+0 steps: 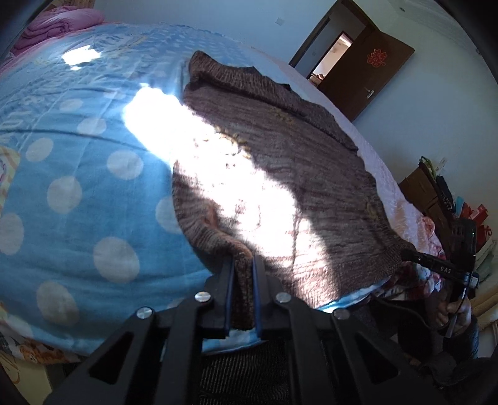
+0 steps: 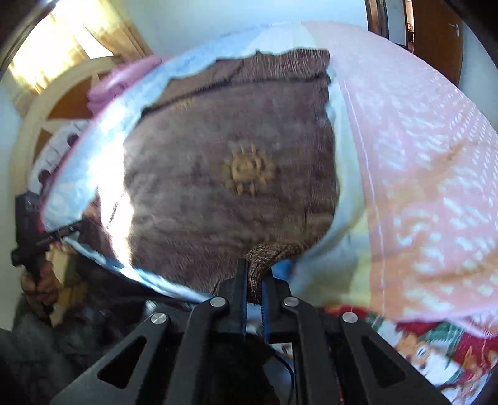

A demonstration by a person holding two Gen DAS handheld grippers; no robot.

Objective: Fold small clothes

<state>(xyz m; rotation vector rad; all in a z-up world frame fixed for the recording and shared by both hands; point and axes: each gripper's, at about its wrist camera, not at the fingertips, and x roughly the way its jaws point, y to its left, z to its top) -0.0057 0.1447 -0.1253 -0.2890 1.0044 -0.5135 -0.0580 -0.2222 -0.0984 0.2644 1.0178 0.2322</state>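
A small brown knitted sweater (image 1: 280, 149) lies spread flat on the bed, with a yellow sun motif (image 2: 247, 169) on its front. My left gripper (image 1: 243, 264) is shut on the sweater's near hem corner, knit bunched between its blue pads. My right gripper (image 2: 254, 269) is shut on the other near hem corner of the sweater (image 2: 218, 174). The right gripper also shows in the left wrist view (image 1: 435, 264) at the sweater's right edge, and the left gripper shows in the right wrist view (image 2: 62, 232) at its left edge. A bright sun patch crosses the sweater.
The bed carries a blue polka-dot blanket (image 1: 77, 187) on the left and a pink patterned cover (image 2: 420, 155) on the right. A folded pink quilt (image 1: 59, 25) lies at the far end. A brown door (image 1: 367, 68) stands open behind. Cluttered boxes (image 1: 448, 199) stand at the bedside.
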